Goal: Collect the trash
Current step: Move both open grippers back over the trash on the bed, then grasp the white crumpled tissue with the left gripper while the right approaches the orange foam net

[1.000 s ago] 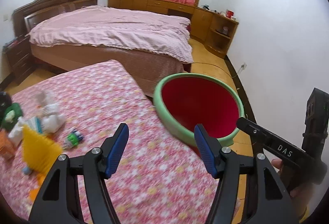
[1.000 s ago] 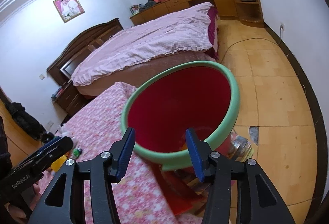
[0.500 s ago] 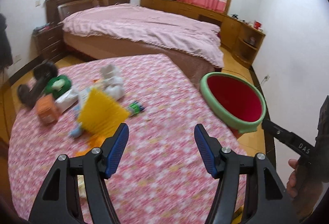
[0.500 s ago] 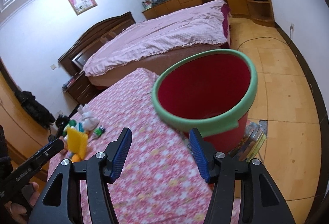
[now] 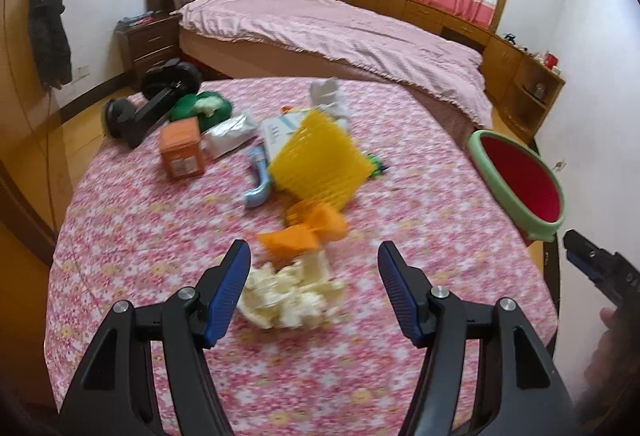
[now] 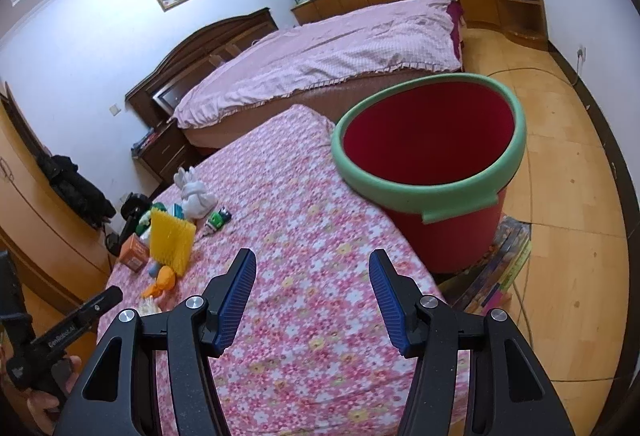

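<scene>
A pink floral tablecloth (image 5: 160, 244) covers the table; the red bucket with a green rim (image 6: 432, 172) stands on the floor at its far edge. Littered on the cloth: a yellow ridged piece (image 5: 318, 164), an orange carton (image 5: 182, 148), orange wrapper (image 5: 308, 232), and crumpled cream tissue (image 5: 288, 292) lying untouched between the left gripper's (image 5: 314, 284) parted jaws. The right gripper (image 6: 312, 296) is spread too, empty, having just widened

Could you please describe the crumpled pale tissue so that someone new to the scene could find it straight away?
Start at the table with the pink floral cloth. On it, closest to the left gripper, lies the crumpled pale tissue, just in front of an orange wrapper. It is the only cream, ragged wad there.
</scene>
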`<state>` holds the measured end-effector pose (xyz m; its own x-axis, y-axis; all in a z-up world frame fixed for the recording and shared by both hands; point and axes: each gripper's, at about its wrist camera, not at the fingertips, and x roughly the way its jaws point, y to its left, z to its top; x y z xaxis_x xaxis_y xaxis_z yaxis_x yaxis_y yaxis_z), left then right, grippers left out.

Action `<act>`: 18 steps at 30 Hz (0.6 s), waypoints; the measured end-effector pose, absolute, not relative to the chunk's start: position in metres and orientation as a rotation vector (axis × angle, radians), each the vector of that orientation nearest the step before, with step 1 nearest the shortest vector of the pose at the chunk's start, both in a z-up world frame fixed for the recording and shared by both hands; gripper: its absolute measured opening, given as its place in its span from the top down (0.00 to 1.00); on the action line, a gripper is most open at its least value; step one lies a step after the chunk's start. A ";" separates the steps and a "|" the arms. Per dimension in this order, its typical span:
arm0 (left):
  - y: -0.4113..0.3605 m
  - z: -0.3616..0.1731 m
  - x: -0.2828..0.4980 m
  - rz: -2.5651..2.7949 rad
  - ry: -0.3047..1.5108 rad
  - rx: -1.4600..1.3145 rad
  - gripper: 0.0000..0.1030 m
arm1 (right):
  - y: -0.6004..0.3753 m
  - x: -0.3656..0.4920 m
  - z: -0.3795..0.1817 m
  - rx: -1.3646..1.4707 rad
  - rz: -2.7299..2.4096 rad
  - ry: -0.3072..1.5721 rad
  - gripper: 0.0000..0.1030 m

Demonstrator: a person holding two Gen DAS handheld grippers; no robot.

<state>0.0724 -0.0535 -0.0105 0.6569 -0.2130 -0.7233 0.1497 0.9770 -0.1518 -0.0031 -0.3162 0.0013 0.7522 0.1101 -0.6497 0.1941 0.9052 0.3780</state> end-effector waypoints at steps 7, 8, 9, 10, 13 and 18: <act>-0.043 -0.038 0.084 -0.117 0.866 -0.036 0.36 | -0.303 0.012 -0.008 0.418 -0.033 0.761 0.41; -0.041 -0.042 0.086 -0.116 0.877 -0.040 0.36 | -0.303 0.015 -0.010 0.415 -0.033 0.767 0.41; -0.040 -0.045 0.088 -0.117 0.885 -0.051 0.36 | -0.302 0.019 -0.011 0.413 -0.032 0.773 0.41; -0.037 -0.049 0.091 -0.119 0.896 -0.067 0.36 | -0.301 0.022 -0.013 0.411 -0.031 0.778 0.41; -0.031 -0.060 0.097 -0.121 0.926 -0.104 0.36 | -0.297 0.033 -0.018 0.403 -0.026 0.798 0.41; -0.024 -0.074 0.098 -0.169 0.968 -0.191 0.38 | -0.286 0.047 -0.023 0.382 -0.006 0.823 0.41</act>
